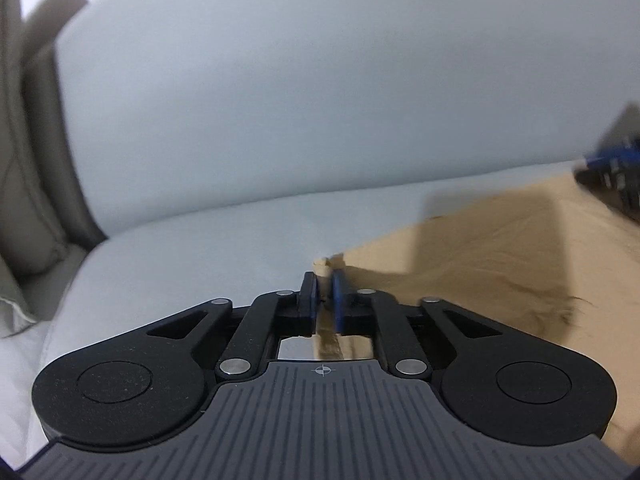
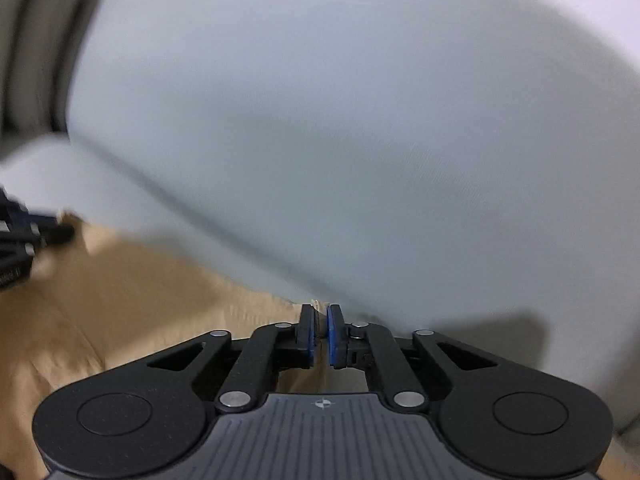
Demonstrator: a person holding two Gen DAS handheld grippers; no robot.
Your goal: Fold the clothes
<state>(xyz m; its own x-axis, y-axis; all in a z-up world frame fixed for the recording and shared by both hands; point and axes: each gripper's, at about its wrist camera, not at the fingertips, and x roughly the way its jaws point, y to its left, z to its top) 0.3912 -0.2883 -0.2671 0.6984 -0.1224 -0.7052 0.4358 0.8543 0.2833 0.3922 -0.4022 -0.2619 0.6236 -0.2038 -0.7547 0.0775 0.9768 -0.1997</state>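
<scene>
Tan garment pinched at two edge points

My left gripper (image 1: pixel 323 280) and right gripper (image 2: pixel 321 316) each clench the tan garment (image 1: pixel 480 248), spread toward 3 o'clock on the pale sofa (image 1: pixel 240 100); it looks soft, light, floppy: hold corners.

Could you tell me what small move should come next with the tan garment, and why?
Probably carry both corners together across the garment to lay a fold. The left tongs and right tongs are each shut on an edge of it, and the cloth spans between them over the pale sofa, so it seems gripped and ready. Blur hides finer detail.
</scene>
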